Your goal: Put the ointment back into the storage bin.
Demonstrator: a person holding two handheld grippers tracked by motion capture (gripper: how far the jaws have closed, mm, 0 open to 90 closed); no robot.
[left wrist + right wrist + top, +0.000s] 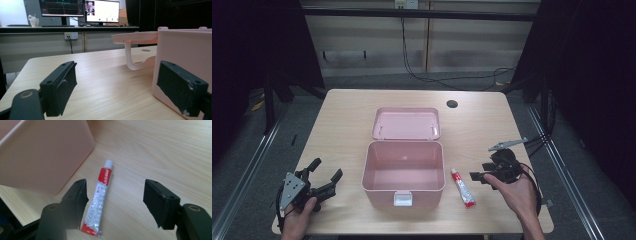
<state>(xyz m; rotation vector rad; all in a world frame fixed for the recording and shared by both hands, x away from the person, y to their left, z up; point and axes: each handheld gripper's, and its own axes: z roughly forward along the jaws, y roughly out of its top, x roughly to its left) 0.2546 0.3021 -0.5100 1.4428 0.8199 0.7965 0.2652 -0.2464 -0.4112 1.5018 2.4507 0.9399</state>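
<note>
A pink box (403,172) stands open in the middle of the wooden table (347,130), its lid (406,123) laid back behind it. A red and silver tube with a white cap (462,187) lies flat just right of the box. My right gripper (477,176) is open, a little right of the tube; in the right gripper view the tube (100,197) lies between the jaws, nearer one jaw, with the box wall (42,155) beside it. My left gripper (326,169) is open and empty at the table's front left; its view shows the box side (185,65) close by.
A round cable hole (452,104) sits at the table's back right. A small grey clip-like tool (508,145) lies near the right edge. Monitors (80,10) stand on a desk beyond the table in the left gripper view. Bare wood lies left of the box.
</note>
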